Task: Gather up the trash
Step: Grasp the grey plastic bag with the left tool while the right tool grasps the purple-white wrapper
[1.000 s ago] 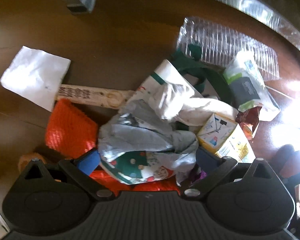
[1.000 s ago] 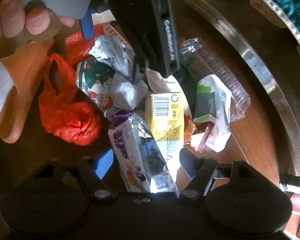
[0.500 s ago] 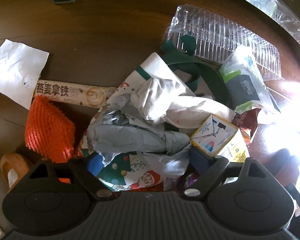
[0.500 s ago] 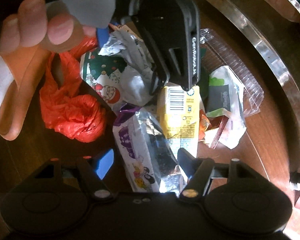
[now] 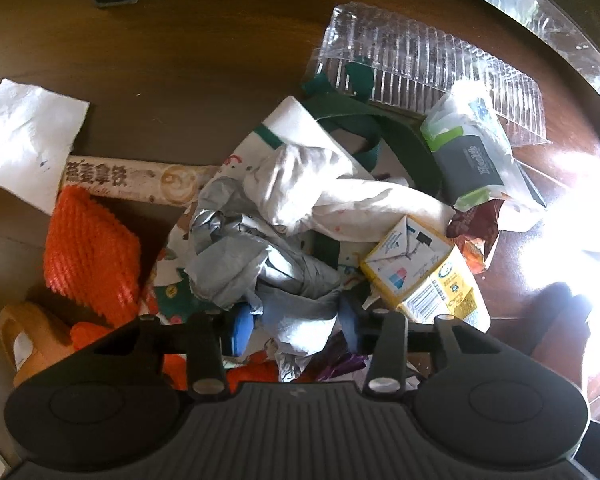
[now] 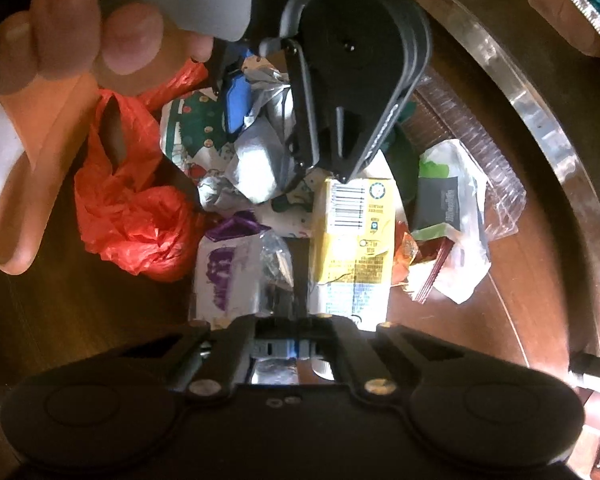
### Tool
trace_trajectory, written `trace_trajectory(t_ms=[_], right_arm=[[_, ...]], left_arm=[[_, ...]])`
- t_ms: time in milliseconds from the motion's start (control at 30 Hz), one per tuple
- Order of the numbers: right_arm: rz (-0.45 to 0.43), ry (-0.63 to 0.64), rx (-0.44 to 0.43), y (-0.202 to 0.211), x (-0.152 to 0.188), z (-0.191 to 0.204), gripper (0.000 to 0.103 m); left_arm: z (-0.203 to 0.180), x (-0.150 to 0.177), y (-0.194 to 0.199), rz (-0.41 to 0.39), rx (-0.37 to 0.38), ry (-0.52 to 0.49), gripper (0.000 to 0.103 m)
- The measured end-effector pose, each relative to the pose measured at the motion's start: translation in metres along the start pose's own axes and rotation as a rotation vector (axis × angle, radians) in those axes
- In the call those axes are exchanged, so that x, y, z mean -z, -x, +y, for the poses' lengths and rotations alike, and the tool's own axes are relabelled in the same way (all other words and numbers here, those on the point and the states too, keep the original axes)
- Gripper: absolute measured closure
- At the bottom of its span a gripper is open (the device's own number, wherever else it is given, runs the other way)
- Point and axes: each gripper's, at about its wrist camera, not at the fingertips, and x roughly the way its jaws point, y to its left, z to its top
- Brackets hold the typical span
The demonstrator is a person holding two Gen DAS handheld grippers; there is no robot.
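Observation:
A heap of trash lies on the dark wood table. In the left wrist view my left gripper (image 5: pixel 294 326) is shut on the crumpled grey wrapper (image 5: pixel 260 268), which sits on a Christmas-print bag. A yellow carton (image 5: pixel 424 276) lies just right of it. In the right wrist view my right gripper (image 6: pixel 286 346) is shut on the silver and purple snack wrapper (image 6: pixel 240 276). The left gripper (image 6: pixel 260 120) shows there above, beside the carton (image 6: pixel 354 224) and a red plastic bag (image 6: pixel 132 216).
A clear plastic tray (image 5: pixel 428 68) lies at the back, a wet-wipe pack (image 5: pixel 468 156) right of the heap. A white napkin (image 5: pixel 24 136), a coffee stick box (image 5: pixel 136 178) and an orange net (image 5: pixel 88 252) lie left. The table's metal rim (image 6: pixel 540 112) curves at right.
Both grippers have closed: the left on the grey wrapper, the right on the silver and purple wrapper. The left gripper has moved forward over the heap.

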Motion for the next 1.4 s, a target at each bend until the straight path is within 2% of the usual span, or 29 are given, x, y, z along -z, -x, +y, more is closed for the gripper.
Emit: trace_trajectory(t_ms=[233,367,433,467,500,567,633,667,700,767,867,967,1000,1033,1067,1100,1133,1300,1400], right_arm=[[-0.042,0.026,-0.001,0.022,0.001,-0.002,0.103],[-0.045,-0.008,-0.009,0.037,0.0,-0.009,0.103],[-0.027,-0.047,-0.054,0.039,0.0,-0.014,0.095],[-0.033,-0.056,-0.065,0.039,0.002,-0.015,0.083],[-0.04,-0.056,-0.063,0.038,0.003,-0.015,0.077],[-0.035,-0.053,-0.085,0.034,0.005,-0.012,0.072],[-0.014,-0.049,-0.112,0.027,0.007,-0.007,0.062],[-0.007,-0.04,-0.118,0.023,0.008,-0.003,0.05],[-0.005,-0.024,-0.124,0.019,0.01,0.001,0.047],[0.017,0.013,-0.119,0.008,0.011,0.009,0.047],[0.052,0.005,-0.126,-0.009,0.013,0.014,0.047],[0.07,0.005,-0.091,-0.024,0.014,0.017,0.047],[0.07,0.0,-0.09,-0.027,0.014,0.017,0.05],[0.07,-0.005,-0.093,-0.03,0.014,0.017,0.056],[0.072,-0.008,-0.091,-0.032,0.013,0.017,0.074],[0.073,-0.005,-0.076,-0.032,0.014,0.018,0.086],[0.067,-0.004,-0.068,-0.032,0.014,0.018,0.087],[0.039,0.028,-0.079,-0.024,0.017,0.026,0.102],[0.038,0.037,-0.08,-0.01,0.019,0.034,0.103]], left_arm=[[0.008,0.014,0.023,-0.015,-0.013,-0.002,0.06],[0.006,0.018,0.035,-0.027,-0.007,0.0,0.06],[0.009,0.016,0.043,-0.041,-0.005,-0.012,0.06],[0.012,0.013,0.046,-0.046,-0.003,-0.018,0.06],[0.012,0.013,0.045,-0.049,-0.003,-0.02,0.06],[0.012,0.01,0.042,-0.043,-0.011,-0.022,0.06],[0.014,0.009,0.038,-0.027,-0.022,-0.021,0.06],[0.015,0.008,0.034,-0.019,-0.026,-0.019,0.06],[0.016,0.006,0.031,-0.012,-0.029,-0.018,0.06],[0.018,0.004,0.025,-0.002,-0.032,-0.015,0.06],[0.019,0.002,0.016,0.015,-0.034,-0.013,0.06],[0.018,0.002,0.01,0.029,-0.037,-0.019,0.06],[0.018,0.002,0.009,0.031,-0.038,-0.022,0.06],[0.018,0.002,0.008,0.033,-0.039,-0.025,0.06],[0.018,0.002,0.007,0.034,-0.04,-0.025,0.06],[0.018,0.002,0.007,0.035,-0.041,-0.025,0.06],[0.018,0.001,0.006,0.036,-0.041,-0.025,0.06],[0.02,0.002,0.013,0.028,-0.037,-0.032,0.06],[0.02,0.004,0.023,0.033,-0.033,-0.025,0.06]])
